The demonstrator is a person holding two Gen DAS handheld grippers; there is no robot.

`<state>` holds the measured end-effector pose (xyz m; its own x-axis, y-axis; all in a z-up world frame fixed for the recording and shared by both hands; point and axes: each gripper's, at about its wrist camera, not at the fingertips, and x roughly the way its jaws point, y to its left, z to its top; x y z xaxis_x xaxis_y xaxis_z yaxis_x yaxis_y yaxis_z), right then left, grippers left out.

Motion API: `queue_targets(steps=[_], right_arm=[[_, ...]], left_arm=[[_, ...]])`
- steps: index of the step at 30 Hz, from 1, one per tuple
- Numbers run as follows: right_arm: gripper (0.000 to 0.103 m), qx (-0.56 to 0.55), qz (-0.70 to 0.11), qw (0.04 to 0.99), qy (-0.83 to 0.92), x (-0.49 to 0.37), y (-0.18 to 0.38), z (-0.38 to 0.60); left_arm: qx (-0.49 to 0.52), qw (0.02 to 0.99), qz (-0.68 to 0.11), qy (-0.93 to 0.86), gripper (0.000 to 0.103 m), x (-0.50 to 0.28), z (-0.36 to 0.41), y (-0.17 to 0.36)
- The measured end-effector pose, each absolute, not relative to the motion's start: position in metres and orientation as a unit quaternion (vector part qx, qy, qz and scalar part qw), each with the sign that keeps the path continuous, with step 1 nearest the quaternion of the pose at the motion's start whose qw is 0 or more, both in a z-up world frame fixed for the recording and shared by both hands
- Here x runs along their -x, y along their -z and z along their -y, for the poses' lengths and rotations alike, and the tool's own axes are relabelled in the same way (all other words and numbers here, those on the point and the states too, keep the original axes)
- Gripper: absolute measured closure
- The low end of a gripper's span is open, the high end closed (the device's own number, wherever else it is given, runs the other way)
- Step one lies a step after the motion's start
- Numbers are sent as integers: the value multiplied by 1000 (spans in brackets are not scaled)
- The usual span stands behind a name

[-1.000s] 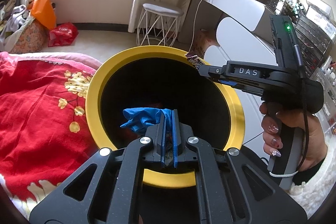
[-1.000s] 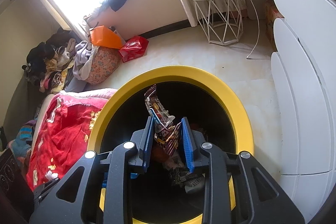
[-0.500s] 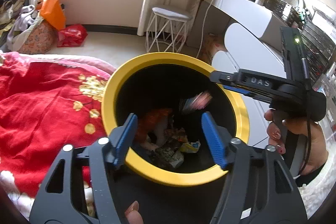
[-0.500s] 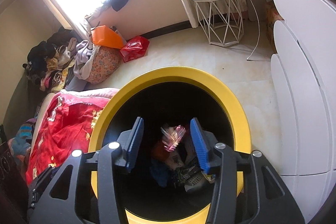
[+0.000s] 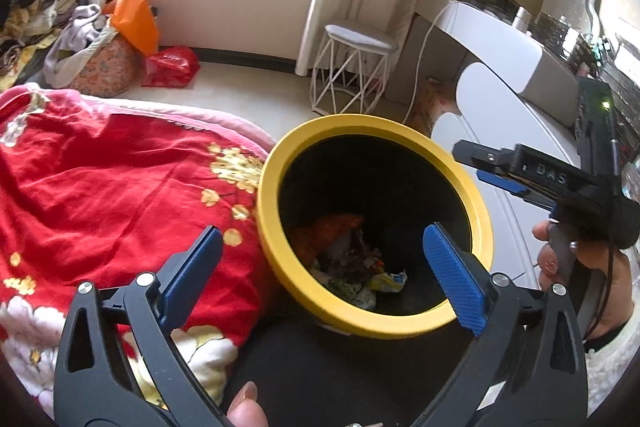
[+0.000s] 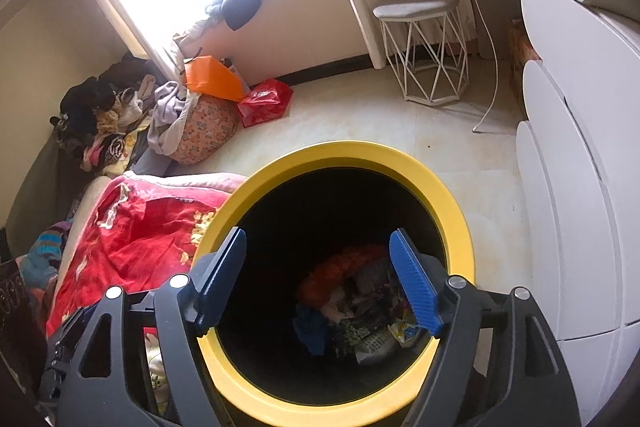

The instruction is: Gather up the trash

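Both grippers over yellow-rimmed bin (image 6: 452,203). Left gripper (image 5: 324,267) and right gripper (image 6: 320,279) opening, nothing between jaws. Trash (image 6: 360,319) lies at bin bottom: wrappers, crumpled scraps. Likely light, soft, crinkly; pinch any further piece at a bunched fold.
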<state>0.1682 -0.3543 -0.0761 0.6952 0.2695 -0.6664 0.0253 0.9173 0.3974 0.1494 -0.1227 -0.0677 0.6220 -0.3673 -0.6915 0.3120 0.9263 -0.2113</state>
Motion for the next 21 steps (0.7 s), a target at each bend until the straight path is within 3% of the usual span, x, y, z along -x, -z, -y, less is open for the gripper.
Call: queue_targets(steps=[13, 21], right_arm=[[9, -151, -344, 922, -92, -137, 54, 331], [7, -87, -289, 947, -107, -114, 32, 308]], left_arm=[[42, 911, -389, 130, 11, -136, 94, 57], [46, 920, -376, 97, 11, -125, 75, 48]])
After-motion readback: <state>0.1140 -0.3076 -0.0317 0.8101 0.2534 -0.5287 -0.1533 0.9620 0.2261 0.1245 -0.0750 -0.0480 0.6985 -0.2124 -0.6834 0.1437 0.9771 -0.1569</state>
